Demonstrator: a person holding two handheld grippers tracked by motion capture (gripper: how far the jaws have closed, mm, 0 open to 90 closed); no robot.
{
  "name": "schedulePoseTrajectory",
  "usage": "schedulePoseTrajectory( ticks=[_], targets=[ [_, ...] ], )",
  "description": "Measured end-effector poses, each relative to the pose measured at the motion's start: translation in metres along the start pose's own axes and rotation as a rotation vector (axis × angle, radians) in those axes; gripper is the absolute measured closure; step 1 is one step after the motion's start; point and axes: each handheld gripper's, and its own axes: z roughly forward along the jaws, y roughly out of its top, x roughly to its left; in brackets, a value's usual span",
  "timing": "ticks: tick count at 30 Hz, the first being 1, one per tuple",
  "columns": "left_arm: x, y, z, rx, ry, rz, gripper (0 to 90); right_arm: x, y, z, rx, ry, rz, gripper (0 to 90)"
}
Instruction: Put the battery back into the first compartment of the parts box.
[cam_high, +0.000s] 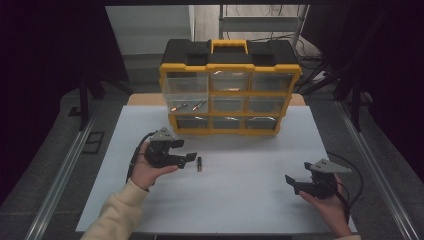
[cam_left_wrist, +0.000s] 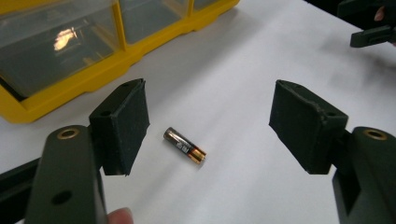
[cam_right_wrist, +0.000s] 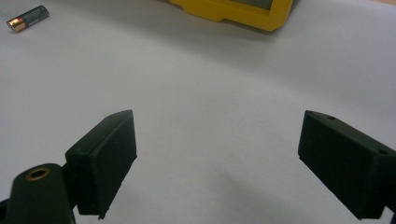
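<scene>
Reaching: left gripper (cam_high: 189, 151) low over the white sheet (cam_high: 250, 200), tips aimed at 3 o'clock toward a battery (cam_high: 199, 164)
Battery: lying flat on the sheet, just beside the left gripper tips at about 4 o'clock – touching neither pad, seen between the spread jaws in the left gripper view (cam_left_wrist: 185, 145)
Left tool: released, jaws wide, nothing clamped
Right gripper (cam_high: 295, 182): at 4 o'clock on the sheet, well apart from the battery – released, jaws wide, bare sheet between them
Organizer (cam_high: 230, 92): yellow-black drawer box at 12 o'clock, top-left drawer pulled out, small items inside too blurred to name
Hands: left hand (cam_high: 145, 170) wraps the left gripper body
</scene>
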Motion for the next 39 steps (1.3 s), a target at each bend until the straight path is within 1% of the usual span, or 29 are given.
schedulePoseTrajectory(
  ticks=[6,14,19,24,28,31,32,35,37,39],
  targets=[
    [0.002,-0.001,0.008,0.028,0.002,-0.013,28.1,0.000,0.000,0.000,0.002,0.000,-0.002,11.9],
    [0.004,-0.003,0.020,0.061,0.004,-0.016,27.4,0.000,0.000,0.001,0.005,0.001,-0.002,11.9],
    [0.003,-0.004,0.031,0.100,0.007,-0.012,26.8,0.000,0.000,0.001,0.006,0.001,-0.002,11.9],
    [0.004,-0.006,0.043,0.145,0.004,-0.016,25.7,0.000,0.000,0.001,0.005,0.001,-0.005,11.9],
    [0.004,-0.007,0.053,0.172,0.010,-0.019,25.4,0.000,0.000,0.001,0.007,0.001,-0.003,12.0],
    [0.007,-0.009,0.060,0.191,0.004,-0.003,24.1,0.000,0.000,0.001,0.007,0.001,-0.005,11.9],
    [0.008,-0.009,0.061,0.196,-0.004,0.006,23.3,0.000,0.000,0.001,0.006,0.001,-0.004,11.9],
    [0.010,-0.011,0.064,0.204,-0.009,0.049,20.8,0.000,0.000,0.001,0.007,0.002,-0.003,11.9],
    [0.012,-0.012,0.065,0.202,-0.026,0.075,19.5,0.000,0.000,0.001,0.008,0.002,-0.003,12.0],
    [0.014,-0.013,0.068,0.207,-0.041,0.091,17.4,0.000,0.000,0.001,0.007,0.002,-0.005,11.9]
  ],
)
